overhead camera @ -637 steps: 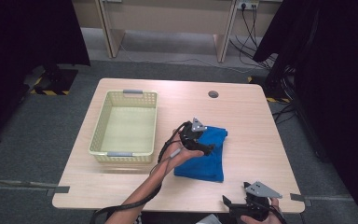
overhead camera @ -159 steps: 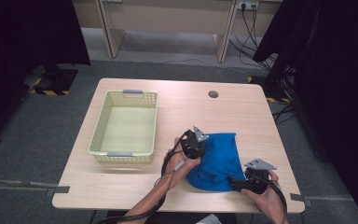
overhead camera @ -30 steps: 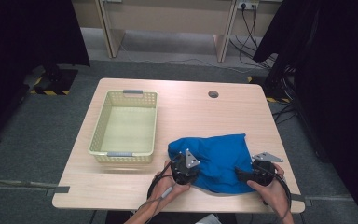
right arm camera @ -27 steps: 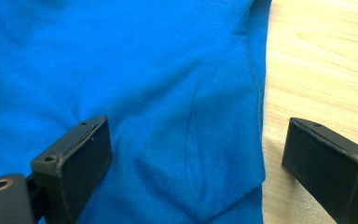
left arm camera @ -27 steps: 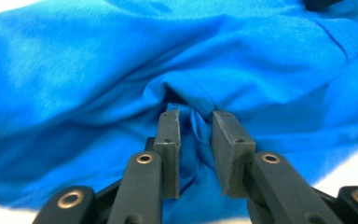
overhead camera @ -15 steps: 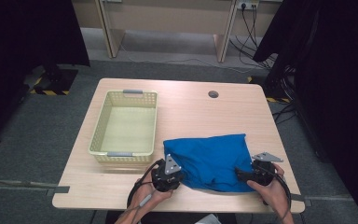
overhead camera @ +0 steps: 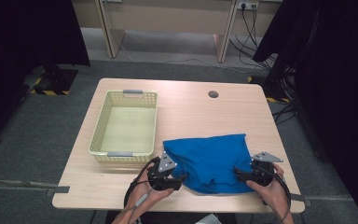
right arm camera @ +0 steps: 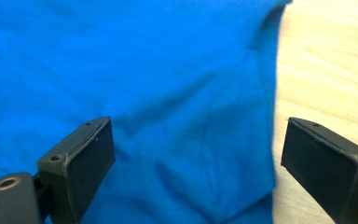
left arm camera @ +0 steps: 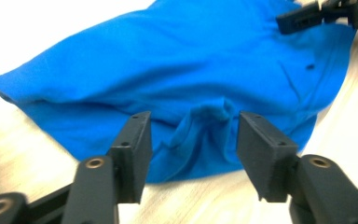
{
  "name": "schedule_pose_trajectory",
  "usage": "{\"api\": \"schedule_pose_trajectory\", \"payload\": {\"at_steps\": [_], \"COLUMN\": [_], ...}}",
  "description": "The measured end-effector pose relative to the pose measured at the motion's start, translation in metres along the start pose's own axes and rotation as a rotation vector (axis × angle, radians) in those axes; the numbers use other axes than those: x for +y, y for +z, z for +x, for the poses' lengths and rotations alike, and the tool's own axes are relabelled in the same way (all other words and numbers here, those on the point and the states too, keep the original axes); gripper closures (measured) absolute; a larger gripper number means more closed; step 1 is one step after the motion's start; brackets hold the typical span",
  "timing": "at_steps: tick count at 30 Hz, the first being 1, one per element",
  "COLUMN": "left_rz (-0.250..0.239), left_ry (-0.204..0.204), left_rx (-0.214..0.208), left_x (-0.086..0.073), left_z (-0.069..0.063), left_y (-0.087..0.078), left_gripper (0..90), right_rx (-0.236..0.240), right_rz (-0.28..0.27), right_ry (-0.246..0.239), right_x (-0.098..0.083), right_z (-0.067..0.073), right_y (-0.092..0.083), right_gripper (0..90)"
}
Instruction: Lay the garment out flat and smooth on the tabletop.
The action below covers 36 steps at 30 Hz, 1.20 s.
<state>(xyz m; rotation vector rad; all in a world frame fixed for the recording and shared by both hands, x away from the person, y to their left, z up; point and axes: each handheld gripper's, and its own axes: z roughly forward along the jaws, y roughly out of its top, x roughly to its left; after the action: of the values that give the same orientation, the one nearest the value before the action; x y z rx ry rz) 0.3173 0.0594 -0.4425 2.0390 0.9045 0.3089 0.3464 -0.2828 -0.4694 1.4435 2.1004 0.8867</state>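
Note:
A blue cloth [overhead camera: 209, 158] lies spread flat on the near right part of the wooden table [overhead camera: 205, 116]. My left gripper [overhead camera: 182, 177] sits at the cloth's near left edge. Its jaws have just been opening and now stand open [left arm camera: 193, 126], with a puckered fold of the cloth [left arm camera: 205, 121] between the pads and untouched by them. At the cloth's near right edge my right gripper [overhead camera: 237, 173] is wide open [right arm camera: 196, 140] over the fabric [right arm camera: 121, 60], gripping nothing. Its black jaws [left arm camera: 307, 16] also appear at the far side of the cloth in the left gripper view.
A pale yellow mesh basket [overhead camera: 100, 126] stands empty on the left half of the table, just beyond my left hand. A round cable hole [overhead camera: 213, 94] sits near the far edge. Bare wood [right arm camera: 331, 60] runs along the cloth's right side.
My left gripper moved left, drawing the cloth's left side out flatter and wider, then let go as its jaws opened. The right gripper stayed where it was.

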Motion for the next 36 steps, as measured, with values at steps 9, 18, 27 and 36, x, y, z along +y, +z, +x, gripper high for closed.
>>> {"api": "schedule_pose_trajectory", "payload": {"at_steps": [9, 18, 27, 36], "left_rz": [-0.009, 0.034, 0.028, 0.002], "left_ry": [-0.023, 0.049, 0.012, -0.059], "left_rx": [0.0, -0.01, -0.056, -0.112], "left_x": [0.006, 0.004, -0.015, -0.022], "left_z": [0.004, -0.007, -0.004, -0.003], "left_y": [0.009, 0.025, -0.006, -0.023], "left_gripper": [38.7, 66.2, 74.0, 54.4], "right_rx": [0.044, 0.049, 0.043, 0.044], "right_rz": [-0.003, 0.017, 0.019, 0.02], "right_ry": [-0.044, -0.048, -0.041, -0.051], "right_x": [0.004, 0.002, 0.0, 0.001], "right_z": [0.019, 0.02, 0.018, 0.02], "right_y": [0.001, 0.006, 0.005, 0.006], "right_gripper": [9.7, 9.7, 9.7, 9.7]}}
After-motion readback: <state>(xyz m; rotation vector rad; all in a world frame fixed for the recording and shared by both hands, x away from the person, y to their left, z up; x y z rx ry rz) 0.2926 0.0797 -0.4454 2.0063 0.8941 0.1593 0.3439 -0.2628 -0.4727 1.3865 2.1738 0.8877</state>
